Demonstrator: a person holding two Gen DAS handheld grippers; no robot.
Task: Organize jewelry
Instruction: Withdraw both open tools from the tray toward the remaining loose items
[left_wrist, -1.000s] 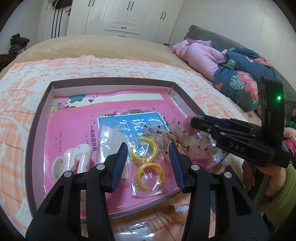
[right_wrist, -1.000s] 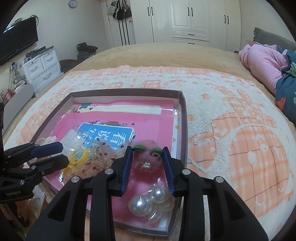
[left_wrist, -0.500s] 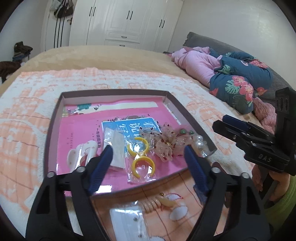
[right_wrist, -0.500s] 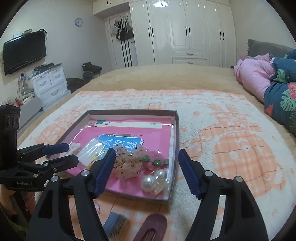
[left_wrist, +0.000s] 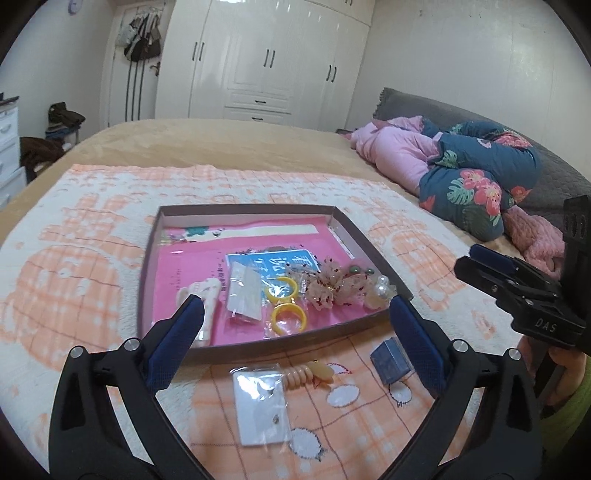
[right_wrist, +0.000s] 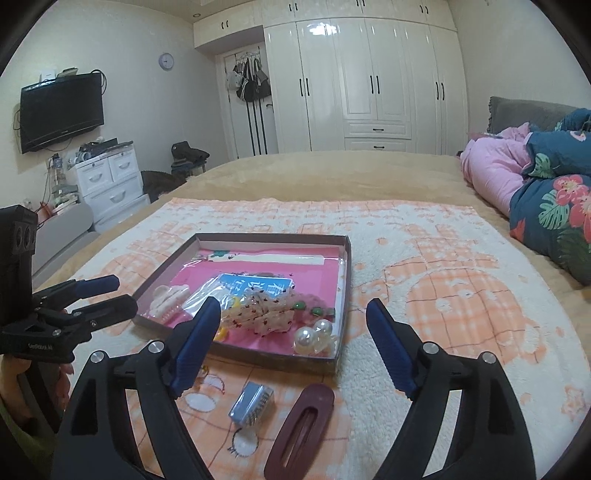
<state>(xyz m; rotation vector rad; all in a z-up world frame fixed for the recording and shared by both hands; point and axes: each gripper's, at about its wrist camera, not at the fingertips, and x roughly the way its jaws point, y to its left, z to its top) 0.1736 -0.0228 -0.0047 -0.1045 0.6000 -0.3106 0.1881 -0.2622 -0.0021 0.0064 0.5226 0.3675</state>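
Note:
A shallow brown box (left_wrist: 147, 266) (right_wrist: 341, 332) with a pink lining lies on the blanket. It holds a white claw clip (left_wrist: 203, 295), yellow rings in bags (left_wrist: 288, 317), a sheer flower piece (left_wrist: 332, 290) and pearl pieces (right_wrist: 314, 334). In front of the box lie a white earring card (left_wrist: 260, 406), a cream spiral tie (left_wrist: 306, 371), a blue comb clip (right_wrist: 253, 402) and a maroon barrette (right_wrist: 301, 428). My left gripper (left_wrist: 291, 343) is open and empty above the card. My right gripper (right_wrist: 291, 347) is open and empty above the comb clip.
An orange and white blanket (right_wrist: 443, 295) covers the bed. Rolled pink and floral quilts (left_wrist: 461, 173) lie at the right. White wardrobes (right_wrist: 369, 81) stand behind; a TV (right_wrist: 61, 110) and drawers (right_wrist: 110, 181) are at the left.
Both grippers have opened wide and pulled back and up from the box. The items in front of the box have come into view.

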